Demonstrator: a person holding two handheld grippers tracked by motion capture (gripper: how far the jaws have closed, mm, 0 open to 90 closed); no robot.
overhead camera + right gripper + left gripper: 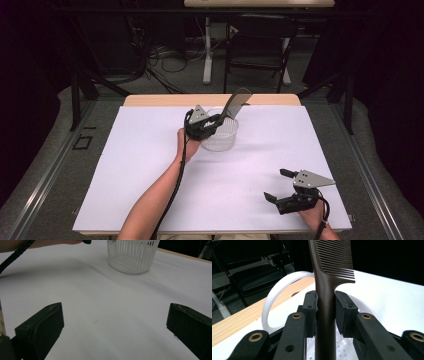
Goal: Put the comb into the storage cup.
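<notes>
High view: the left gripper (218, 119) clamps the dark brown plastic comb (235, 104) over the white slotted plastic basket (220, 136), release pending; the right gripper (280, 186) gapes empty.

Table light: white table cover (150, 165) evenly lit from above, surroundings left near black.
Shadows: soft, cast short beside the basket (131, 255) and forearm.
Glare: cover blown out in left gripper view.
Focus: near jaws blurred in both gripper views; comb (329, 267) teeth rendered sharp.
High view: soft, low detail.
</notes>
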